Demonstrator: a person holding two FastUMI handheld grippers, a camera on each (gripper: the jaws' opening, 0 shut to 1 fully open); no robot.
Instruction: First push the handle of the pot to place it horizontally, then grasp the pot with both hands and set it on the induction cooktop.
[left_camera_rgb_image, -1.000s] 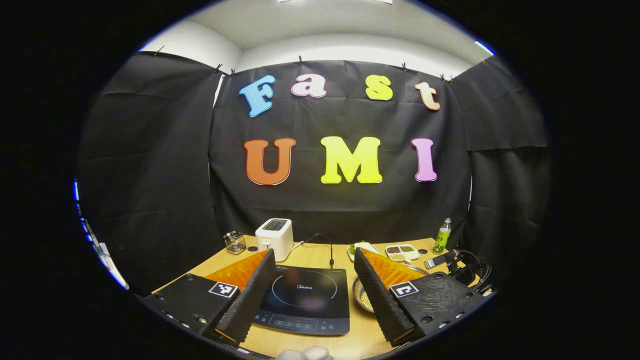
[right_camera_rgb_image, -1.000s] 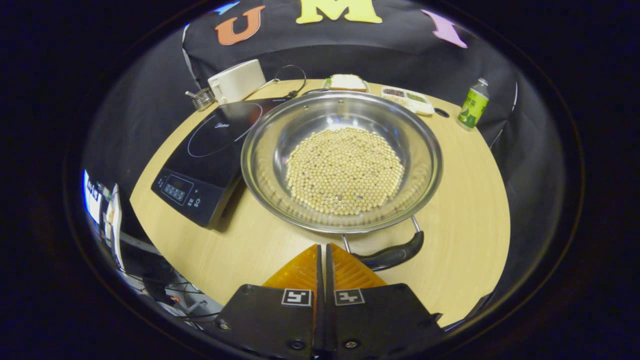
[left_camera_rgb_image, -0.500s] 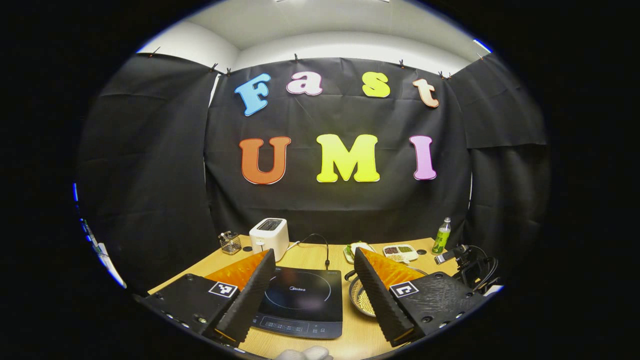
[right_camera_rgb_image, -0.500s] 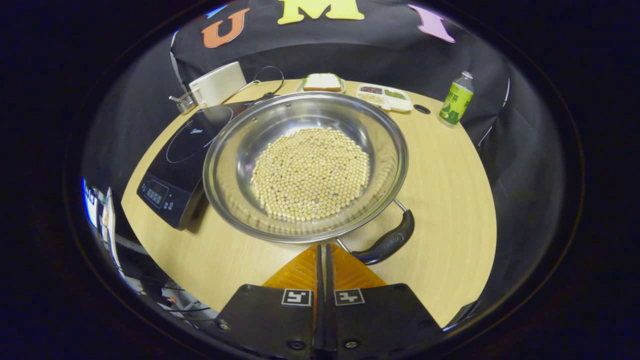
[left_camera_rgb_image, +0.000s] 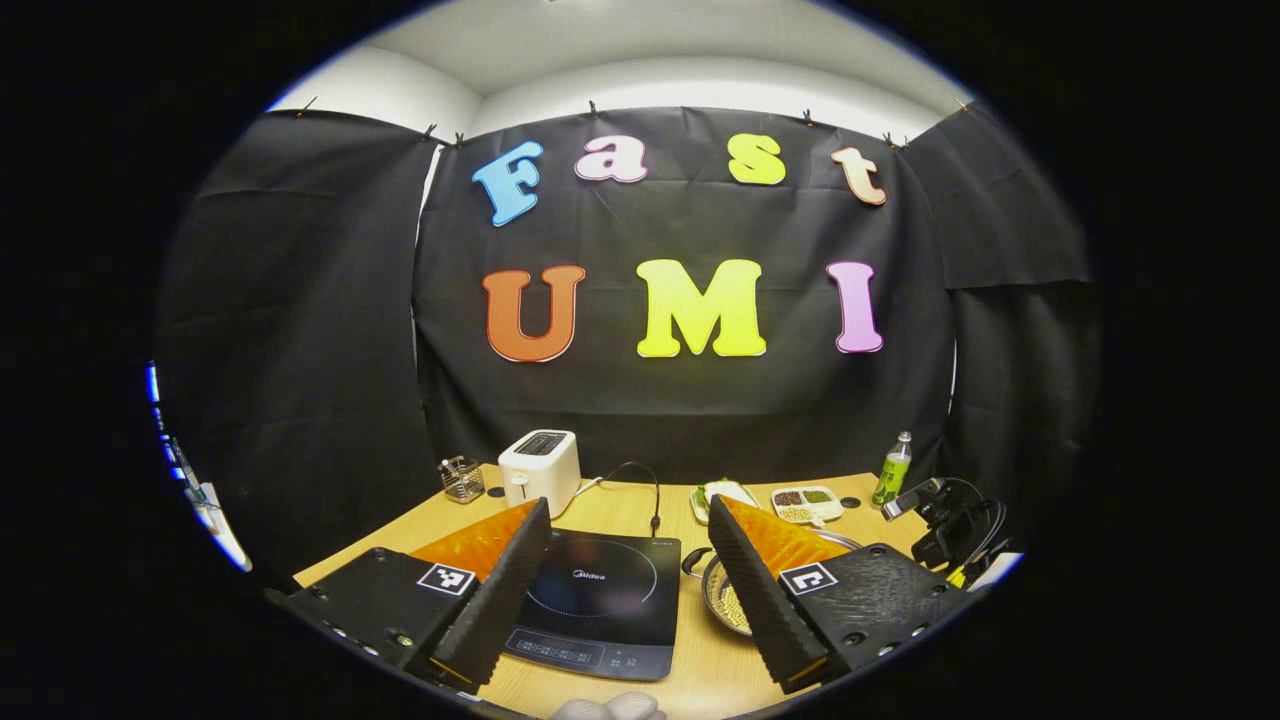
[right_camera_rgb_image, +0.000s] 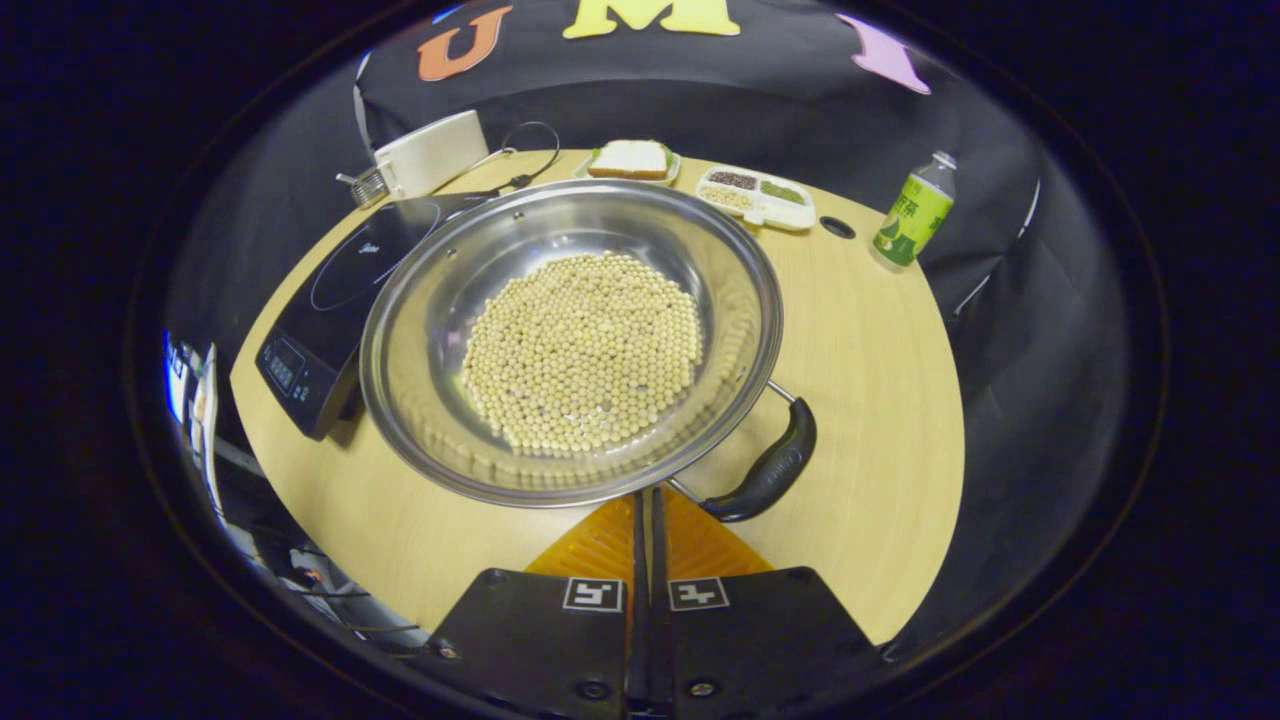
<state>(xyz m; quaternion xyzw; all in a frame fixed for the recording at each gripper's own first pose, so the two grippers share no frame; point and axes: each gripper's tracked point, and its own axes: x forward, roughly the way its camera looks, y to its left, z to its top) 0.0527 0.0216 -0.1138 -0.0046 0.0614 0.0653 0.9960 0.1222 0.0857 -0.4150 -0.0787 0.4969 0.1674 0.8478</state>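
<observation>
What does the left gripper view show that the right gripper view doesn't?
Left gripper view: its own tongs spread open, the white ceiling above the booth cloth, and a dark cabled device at the table's right edge.

Right gripper view: its own tongs shut, the black curved pot handle close beside them, and the full bed of pale round beans.

Shared: the round steel pot, black induction cooktop, white toaster and green bottle.

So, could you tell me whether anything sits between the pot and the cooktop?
Nothing visible does. The pot stands right beside the cooktop, its rim overlapping the cooktop's near edge in the right gripper view, and the glass top looks bare.
</observation>
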